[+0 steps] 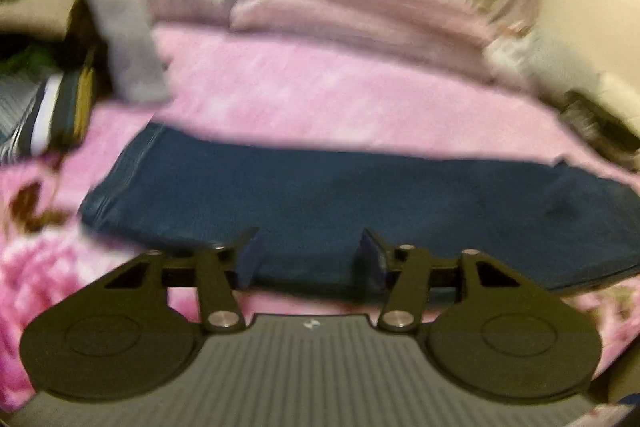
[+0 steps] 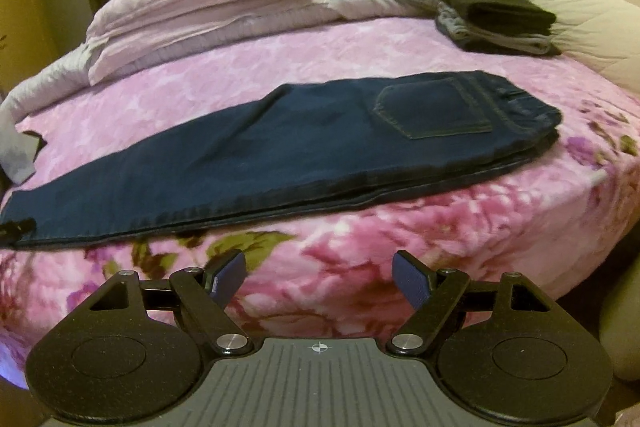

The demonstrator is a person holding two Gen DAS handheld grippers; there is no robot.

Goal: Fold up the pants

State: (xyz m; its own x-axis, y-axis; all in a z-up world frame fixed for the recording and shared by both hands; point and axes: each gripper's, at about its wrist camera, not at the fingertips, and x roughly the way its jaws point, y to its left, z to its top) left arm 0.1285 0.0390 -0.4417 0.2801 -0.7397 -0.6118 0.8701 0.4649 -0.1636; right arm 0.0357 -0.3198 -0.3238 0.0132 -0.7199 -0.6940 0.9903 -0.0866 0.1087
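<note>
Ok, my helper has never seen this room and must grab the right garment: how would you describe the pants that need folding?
Start at the bed with the pink floral blanket. The dark blue jeans lie flat across its near half, legs doubled together, back pocket up at the right end. The folded black and grey clothes sit stacked farther back by the pillows; only the jeans are blue denim and stretched out long.

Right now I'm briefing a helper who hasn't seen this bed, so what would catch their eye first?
The dark blue jeans lie folded lengthwise across the pink floral blanket, waistband and back pocket to the right. Behind them sit pale lilac folded bedding and, at far right, a small stack of dark and grey folded clothes. The left gripper hovers at the jeans' near edge, jaws apart.
</note>
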